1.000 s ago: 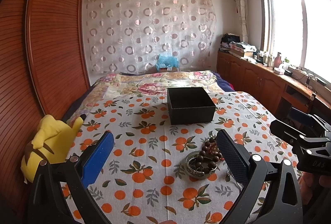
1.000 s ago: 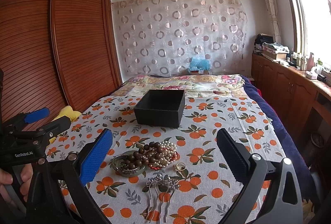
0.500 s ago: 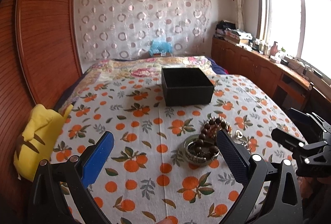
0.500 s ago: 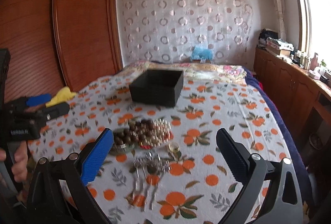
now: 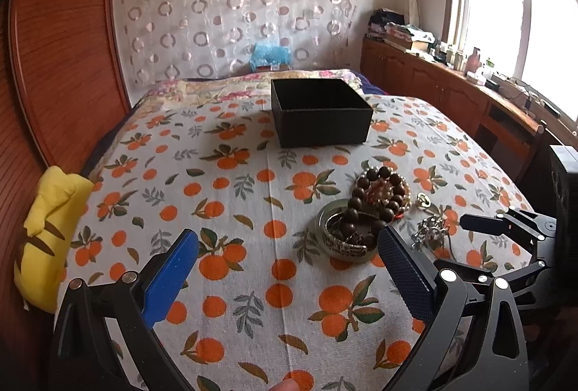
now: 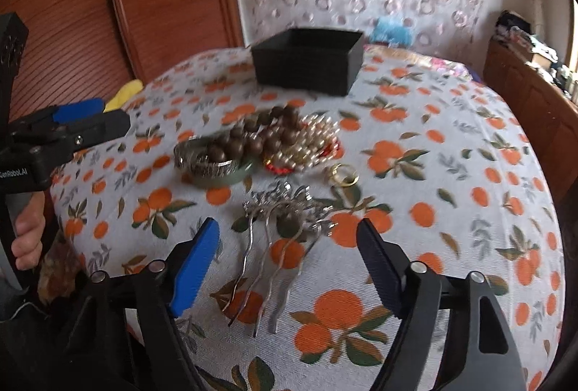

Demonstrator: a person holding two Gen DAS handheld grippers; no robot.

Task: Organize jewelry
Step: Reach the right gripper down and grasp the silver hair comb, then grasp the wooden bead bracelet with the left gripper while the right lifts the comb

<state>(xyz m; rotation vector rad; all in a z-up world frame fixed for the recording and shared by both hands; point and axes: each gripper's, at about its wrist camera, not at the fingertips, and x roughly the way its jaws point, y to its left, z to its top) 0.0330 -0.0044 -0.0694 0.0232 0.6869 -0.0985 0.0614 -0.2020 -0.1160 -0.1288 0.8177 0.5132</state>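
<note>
Because the right gripper [image 6: 287,257] hangs low over the cloth with its jaws spread wide and nothing between them, the silver hair comb [image 6: 278,228] is the piece it meets first: in the right wrist view the comb lies straight ahead at twelve o'clock, its prongs running back toward the gripper into the gap between the two fingers and its ornate head at the far end. The comb's long axis thus runs near enough along the gripper's own line of sight, so I judge that the jaws would close across the prongs, not along them.

Beyond the comb, a gold ring [image 6: 343,174] lies just past it at one o'clock. Further out, at eleven o'clock, sits the heap: a metal bangle [image 6: 207,161] on a green one, dark wooden beads [image 6: 260,134] draped over them, and pearl beads [image 6: 318,138] touching those on the right. The black box [image 6: 307,60], open and seemingly empty, stands well beyond at twelve o'clock.

The left gripper [image 5: 287,271] is likewise wide open and empty. From it the bangles [image 5: 343,239] lie at one o'clock, just beside its right finger, and the comb [image 5: 430,228] lies further right, close under the right gripper's tip. So the right hand looks nearer the comb, the left nearer the bangles. The box [image 5: 321,112] is at twelve o'clock.
</note>
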